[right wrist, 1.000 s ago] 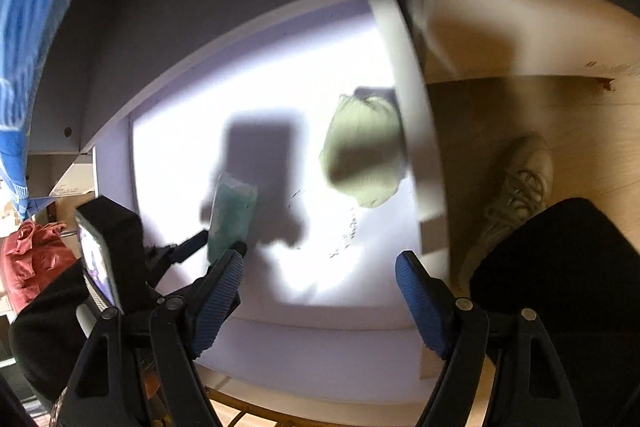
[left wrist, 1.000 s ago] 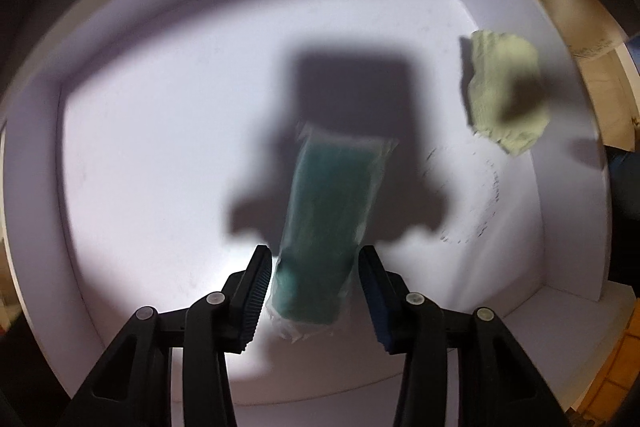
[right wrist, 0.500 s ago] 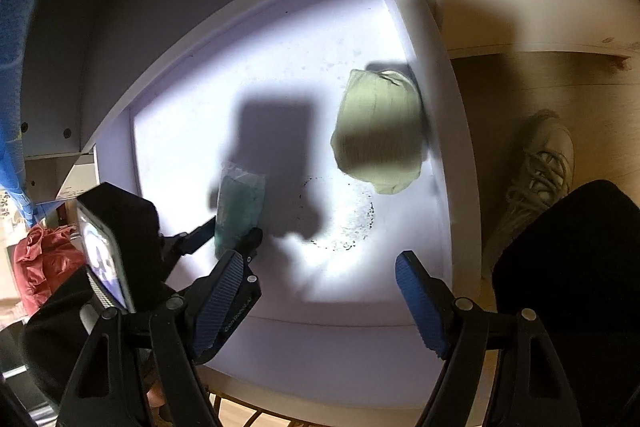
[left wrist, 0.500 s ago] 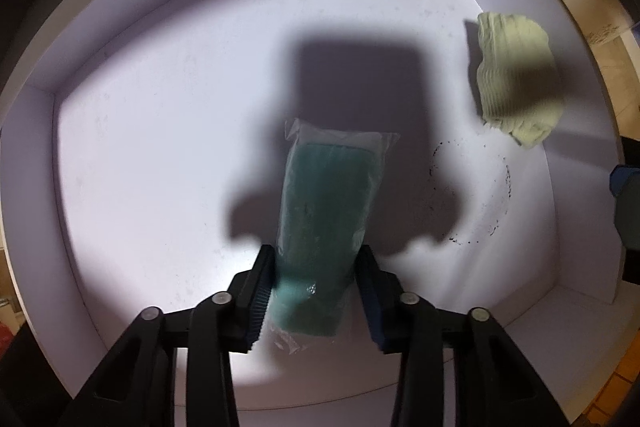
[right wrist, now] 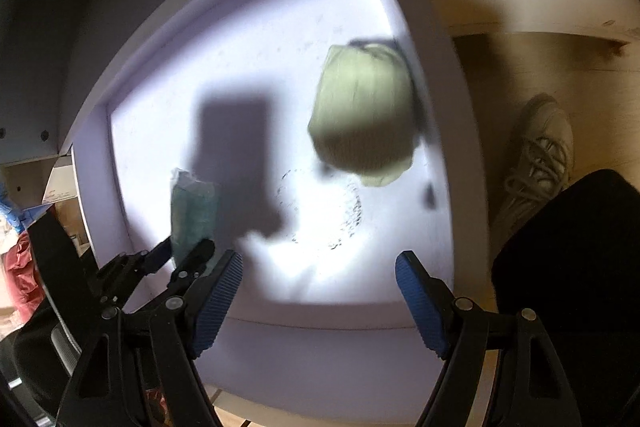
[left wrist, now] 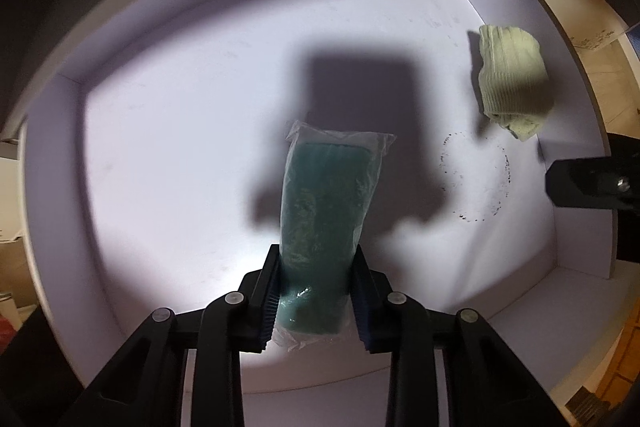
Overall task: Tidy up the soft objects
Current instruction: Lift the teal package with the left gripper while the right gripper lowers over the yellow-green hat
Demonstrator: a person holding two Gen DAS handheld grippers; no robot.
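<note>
Left wrist view, read from left to right. The white drawer fills the picture, lit from above. At centre, the left gripper points straight down, its jaws having just closed until both blue pads press the near end of the teal cloth in its clear plastic bag. The far end of the bag reaches forward over the drawer floor; whether it rests there or hangs just above cannot be told. To the right lies a faint ring of dark specks, and beyond it, near the right wall, the pale green knitted cloth, untouched.

Right wrist view, read from left to right. The left gripper and its bag appear at the lower left. The right gripper stands with its jaws wide apart and nothing between them, well short of the green cloth, which is blurred. A shoe rests on the floor outside the drawer.

Likely faults. The grip sits on one end of a slick bag, so the bag may slide out, or the cloth may slump inside it when lifted. The green cloth lies close to the drawer wall: the right-hand finger may strike the wall, or the pads may catch only a top fold, leaving the rest to unroll.
</note>
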